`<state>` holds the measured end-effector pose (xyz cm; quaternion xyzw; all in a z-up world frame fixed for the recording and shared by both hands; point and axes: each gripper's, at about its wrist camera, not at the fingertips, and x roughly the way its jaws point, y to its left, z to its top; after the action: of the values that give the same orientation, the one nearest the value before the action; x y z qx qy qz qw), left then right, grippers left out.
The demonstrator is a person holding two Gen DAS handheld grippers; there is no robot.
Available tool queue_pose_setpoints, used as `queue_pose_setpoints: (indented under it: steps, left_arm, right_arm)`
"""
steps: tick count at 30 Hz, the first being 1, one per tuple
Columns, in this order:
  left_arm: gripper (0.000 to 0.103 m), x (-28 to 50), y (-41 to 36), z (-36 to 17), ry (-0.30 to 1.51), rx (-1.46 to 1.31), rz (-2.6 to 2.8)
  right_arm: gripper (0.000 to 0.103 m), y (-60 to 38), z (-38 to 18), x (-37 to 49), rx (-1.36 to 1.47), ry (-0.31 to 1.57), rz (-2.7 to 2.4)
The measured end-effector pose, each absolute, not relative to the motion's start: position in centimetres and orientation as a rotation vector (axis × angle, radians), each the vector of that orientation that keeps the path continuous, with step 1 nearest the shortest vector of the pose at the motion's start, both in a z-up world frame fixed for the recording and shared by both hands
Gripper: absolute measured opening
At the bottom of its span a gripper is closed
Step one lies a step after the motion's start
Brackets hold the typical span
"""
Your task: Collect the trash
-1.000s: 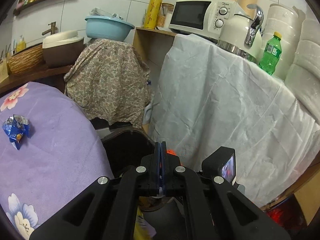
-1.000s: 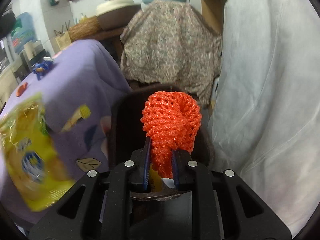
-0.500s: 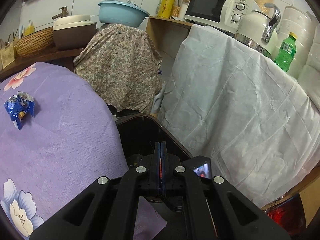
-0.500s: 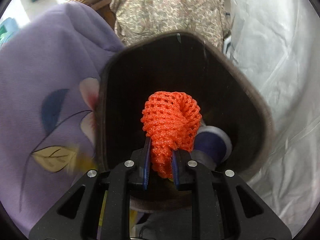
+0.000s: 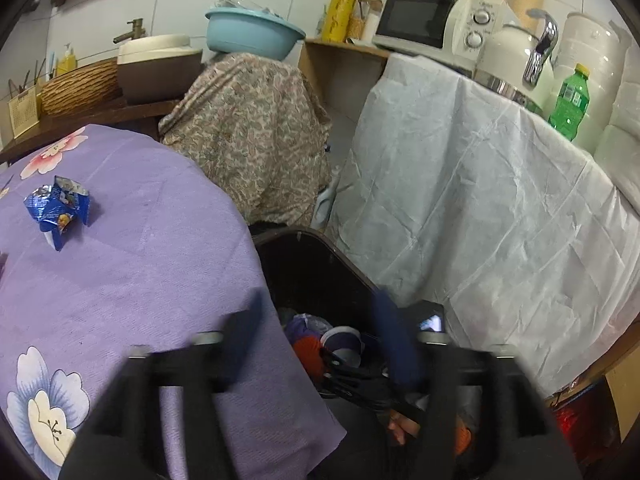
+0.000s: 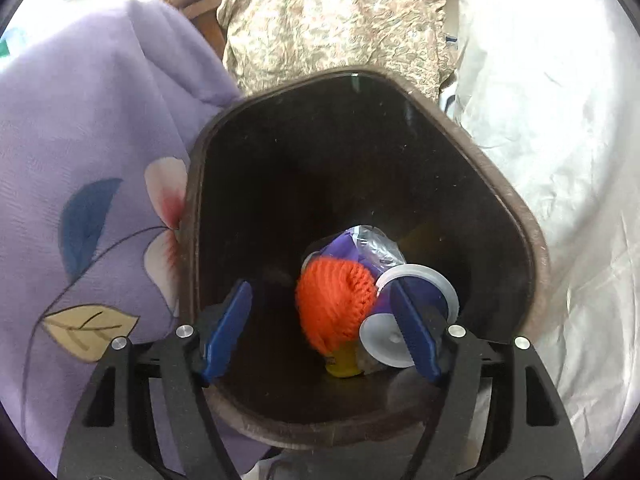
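While both grippers hang over the bin, this is how things lie:

Right gripper [image 6: 324,328]: jaws spread wide, having just been opening; the blue pads touch nothing and grip nothing.

Net [image 6: 336,304]: an orange foam net, loose inside the bin, seen between the right gripper's two pads but deeper down, clear of both. It lies nearer the right pad than the left one.

What lies by the net: a clear lid [image 6: 394,344] just beside it on the right, a purple wrapper [image 6: 360,246] with clear film behind it, and a yellow scrap [image 6: 344,362] under its lower edge.

Bin [image 6: 192,216]: dark, brown-rimmed, wedged between the purple cloth [image 6: 80,120] on the left and the white sheet [image 6: 560,120] on the right.

Left gripper [image 5: 320,340]: blurred, jaws apart and just been opening; nothing sits between the pads. Through the gap the net [image 5: 308,350] shows low in the bin [image 5: 304,264], well below the fingers.

Blue wrapper [image 5: 58,208]: crumpled, lying on the purple cloth [image 5: 140,260], well apart from the left gripper and outside the bin.

Behind: a patterned cloth [image 5: 248,132] with a blue basin [image 5: 252,36] on top, a microwave [image 5: 432,24], and a green bottle [image 5: 570,102] on the white sheet [image 5: 480,200].
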<state>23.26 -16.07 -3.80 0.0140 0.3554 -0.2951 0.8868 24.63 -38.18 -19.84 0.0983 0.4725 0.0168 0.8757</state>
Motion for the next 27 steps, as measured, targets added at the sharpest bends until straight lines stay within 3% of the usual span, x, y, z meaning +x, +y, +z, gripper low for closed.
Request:
queue_pose_setpoints:
  steps: [8, 15, 27]
  left_arm:
    - [0.085, 24.7, -12.4, -4.7, 0.737, -0.040, -0.575]
    - [0.087, 25.0, -11.4, -4.5, 0.717, -0.089, -0.565]
    - [0.087, 26.3, -10.9, -6.3, 0.775, -0.110, -0.556]
  right_arm:
    - [0.084, -40.8, -19.1, 16.9, 0.214, 0.801, -0.038]
    - [0.084, -40.2, -20.8, 11.7, 0.222, 0.737, -0.042]
    - [0.085, -35.6, -37.2, 10.9, 0.189, 1.218, 0.139]
